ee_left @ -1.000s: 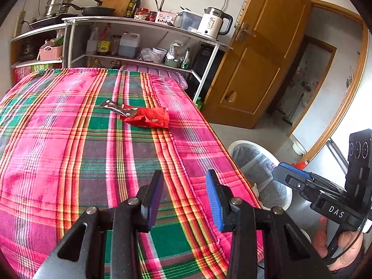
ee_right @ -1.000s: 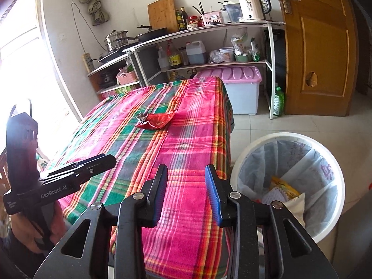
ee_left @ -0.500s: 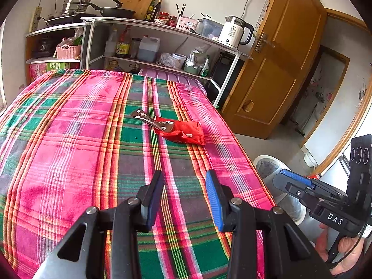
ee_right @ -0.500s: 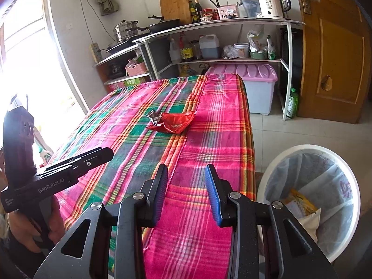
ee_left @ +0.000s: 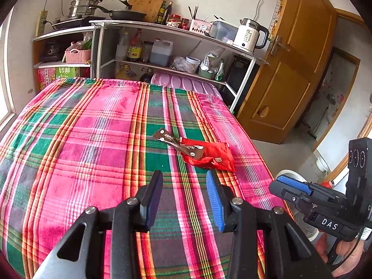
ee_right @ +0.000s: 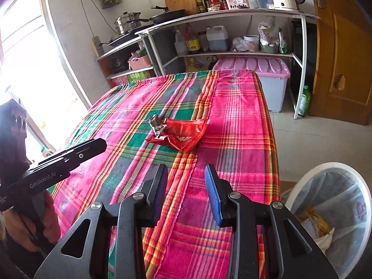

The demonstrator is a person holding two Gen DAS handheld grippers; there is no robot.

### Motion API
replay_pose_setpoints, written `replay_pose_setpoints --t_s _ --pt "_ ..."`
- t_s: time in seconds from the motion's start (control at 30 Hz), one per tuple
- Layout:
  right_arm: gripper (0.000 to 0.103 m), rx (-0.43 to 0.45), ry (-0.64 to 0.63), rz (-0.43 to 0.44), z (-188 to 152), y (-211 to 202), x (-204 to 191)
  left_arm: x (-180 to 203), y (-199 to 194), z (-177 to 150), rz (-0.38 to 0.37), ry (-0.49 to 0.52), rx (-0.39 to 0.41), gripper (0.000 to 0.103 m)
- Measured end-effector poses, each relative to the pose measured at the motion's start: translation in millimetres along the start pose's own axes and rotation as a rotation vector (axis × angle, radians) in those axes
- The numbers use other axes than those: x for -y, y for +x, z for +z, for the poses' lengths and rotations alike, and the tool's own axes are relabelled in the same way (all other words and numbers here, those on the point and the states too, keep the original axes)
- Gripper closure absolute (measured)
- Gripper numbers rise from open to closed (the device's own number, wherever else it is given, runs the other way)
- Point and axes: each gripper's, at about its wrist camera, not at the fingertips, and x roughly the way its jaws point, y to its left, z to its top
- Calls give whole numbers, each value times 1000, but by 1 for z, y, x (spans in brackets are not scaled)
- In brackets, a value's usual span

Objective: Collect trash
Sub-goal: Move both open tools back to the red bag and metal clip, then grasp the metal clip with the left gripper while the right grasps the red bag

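A red snack wrapper (ee_left: 210,157) lies on the plaid tablecloth (ee_left: 93,144) near its right edge, with a brown torn wrapper strip (ee_left: 176,143) lying across its far end. Both show in the right wrist view: the red wrapper (ee_right: 183,132) and the strip (ee_right: 157,125). My left gripper (ee_left: 184,181) is open and empty, just short of the wrappers. My right gripper (ee_right: 186,174) is open and empty over the table's near right part, and it shows in the left wrist view (ee_left: 293,186). A white bin (ee_right: 334,209) lined with a bag stands on the floor to the right, with trash inside.
Shelves with bottles, pots and a kettle (ee_left: 250,34) stand behind the table. A pink-lidded storage box (ee_right: 255,69) sits under them. A wooden door (ee_right: 341,46) is at the right. A bright window (ee_right: 21,58) is on the left.
Both grippers have moved forward over the table toward the wrappers, which now look larger and closer. The bin has slid to the right edge of both views. Both stay open.
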Motion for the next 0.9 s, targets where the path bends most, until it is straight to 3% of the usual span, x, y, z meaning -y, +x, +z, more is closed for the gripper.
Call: replay_pose_setpoints --t_s 0.43,0.67,0.7,0.77,0.9 --pt "68 -125 144 73 33 80 29 -13 15 16 6 -13 1 59" --pt "69 -124 174 107 43 88 28 -17 26 25 6 -22 -8 59" --pt "71 -123 163 107 43 88 26 -18 28 26 6 -24 -10 59" --pt "90 -128 148 112 42 88 21 -17 32 27 4 -27 -13 59" --pt "98 -119 121 115 40 84 19 -14 39 30 -7 -33 -26 59"
